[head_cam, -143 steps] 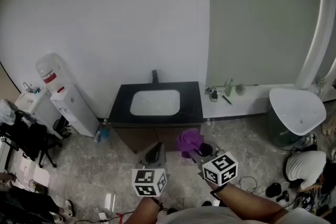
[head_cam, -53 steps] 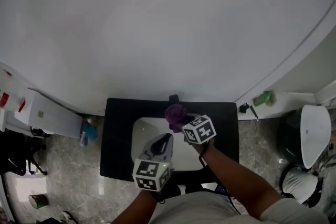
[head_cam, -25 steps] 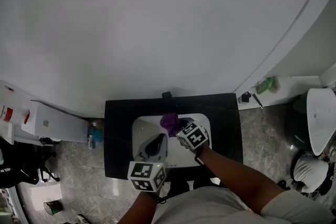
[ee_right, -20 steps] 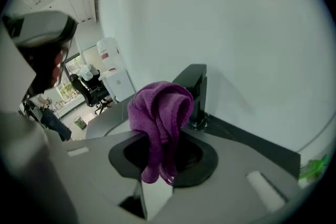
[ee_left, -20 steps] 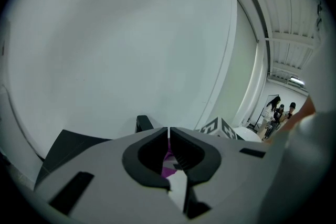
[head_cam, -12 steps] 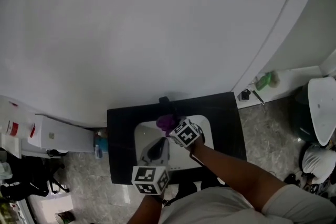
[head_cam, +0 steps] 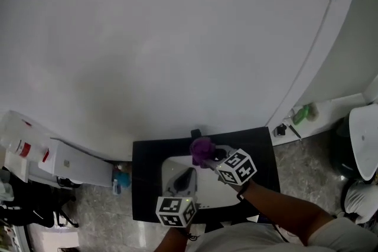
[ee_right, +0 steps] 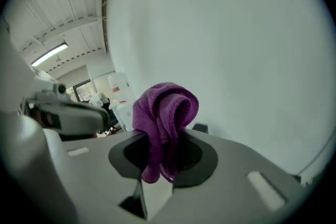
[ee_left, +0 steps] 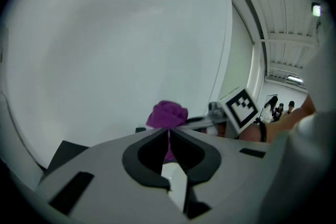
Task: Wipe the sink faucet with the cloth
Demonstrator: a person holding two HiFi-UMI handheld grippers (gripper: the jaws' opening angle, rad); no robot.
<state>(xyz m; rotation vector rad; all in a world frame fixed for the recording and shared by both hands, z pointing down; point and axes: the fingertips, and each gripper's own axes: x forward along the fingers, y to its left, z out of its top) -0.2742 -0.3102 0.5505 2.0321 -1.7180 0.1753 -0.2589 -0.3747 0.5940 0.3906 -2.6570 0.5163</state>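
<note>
Head view, from above: grips a bunched purple cloth (head_cam: 202, 149) in the right tool (head_cam: 211, 154), clamped tight on its folds, with the bundle standing up past the tips and the dark faucet (head_cam: 195, 133) close ahead of them at the back of the black counter (head_cam: 144, 186). Holds the left tool (head_cam: 188, 174) just left of the right one, over the white sink (head_cam: 171, 169), pressed closed on nothing.

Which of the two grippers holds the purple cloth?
The right gripper, jaws shut on the purple cloth; the left gripper is shut on nothing.

Head view steeply overhead; gripper views share cloth (ee_right: 165, 113).
</note>
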